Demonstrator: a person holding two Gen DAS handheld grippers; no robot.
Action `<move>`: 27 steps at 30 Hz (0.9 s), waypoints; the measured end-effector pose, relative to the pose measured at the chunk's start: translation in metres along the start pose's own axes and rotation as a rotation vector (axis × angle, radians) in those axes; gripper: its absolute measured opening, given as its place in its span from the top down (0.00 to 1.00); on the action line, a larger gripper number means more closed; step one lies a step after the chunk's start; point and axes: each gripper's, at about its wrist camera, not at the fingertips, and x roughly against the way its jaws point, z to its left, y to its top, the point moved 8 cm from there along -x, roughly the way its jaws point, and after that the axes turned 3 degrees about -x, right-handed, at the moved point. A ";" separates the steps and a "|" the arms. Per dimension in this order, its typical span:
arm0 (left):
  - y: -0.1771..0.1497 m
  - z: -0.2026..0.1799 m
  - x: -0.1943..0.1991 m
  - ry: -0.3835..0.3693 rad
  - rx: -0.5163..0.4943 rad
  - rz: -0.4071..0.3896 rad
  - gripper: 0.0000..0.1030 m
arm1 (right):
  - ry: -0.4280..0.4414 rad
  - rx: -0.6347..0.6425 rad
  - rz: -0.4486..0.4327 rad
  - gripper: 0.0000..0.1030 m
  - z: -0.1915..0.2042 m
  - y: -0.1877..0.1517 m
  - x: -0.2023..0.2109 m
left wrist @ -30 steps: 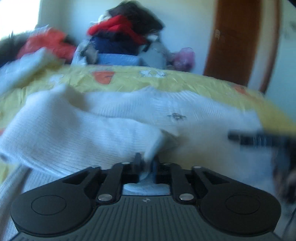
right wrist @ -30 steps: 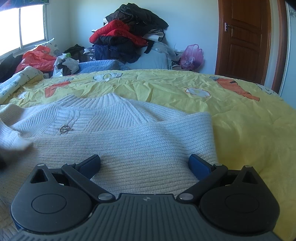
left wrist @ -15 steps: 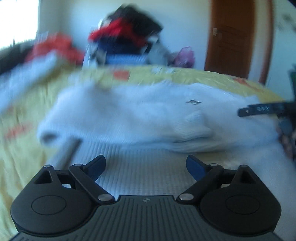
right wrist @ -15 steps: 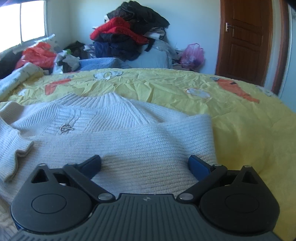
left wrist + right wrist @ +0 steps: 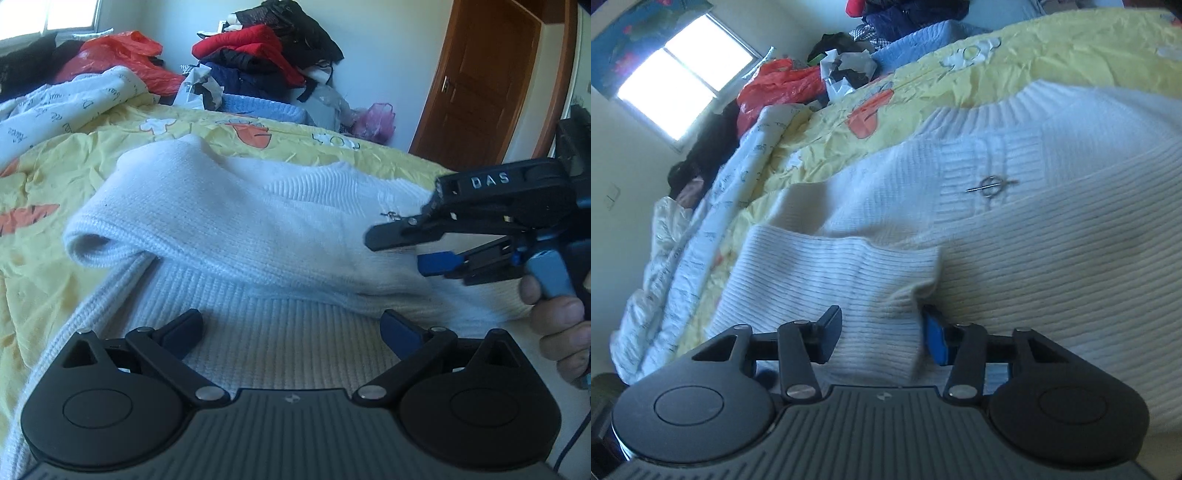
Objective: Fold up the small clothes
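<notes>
A white knitted sweater (image 5: pixel 280 221) lies on the yellow bedsheet (image 5: pixel 48 166), one sleeve folded across its body. My left gripper (image 5: pixel 291 326) is open and empty just above the sweater's lower part. My right gripper (image 5: pixel 881 330) is rolled sideways, its jaws part open around the ribbed sleeve cuff (image 5: pixel 831 269); the cuff lies between the fingers with gaps showing. The right gripper also shows in the left wrist view (image 5: pixel 417 247), over the sweater's right side. A small metal pin (image 5: pixel 991 183) sits on the sweater's chest.
A heap of red, black and blue clothes (image 5: pixel 266 55) lies at the far side of the bed. A red plastic bag (image 5: pixel 118 55) and a printed white quilt (image 5: pixel 62 107) lie at the left. A brown door (image 5: pixel 480 81) stands at the right.
My left gripper let go of the sleeve, opened and drew back. My right gripper swung left, rolled sideways and moved onto the sleeve cuff, its jaws narrower than before.
</notes>
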 end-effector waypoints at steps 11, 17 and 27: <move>0.001 0.002 0.000 -0.014 0.020 -0.007 0.00 | 0.062 0.011 -0.069 0.86 0.021 0.020 0.017; 0.002 0.001 0.000 -0.013 0.020 -0.006 0.00 | 0.183 0.081 -0.205 0.86 0.048 0.065 0.097; 0.002 0.002 0.000 -0.014 0.020 -0.006 0.00 | 0.013 -0.013 -0.311 0.86 -0.054 0.093 0.177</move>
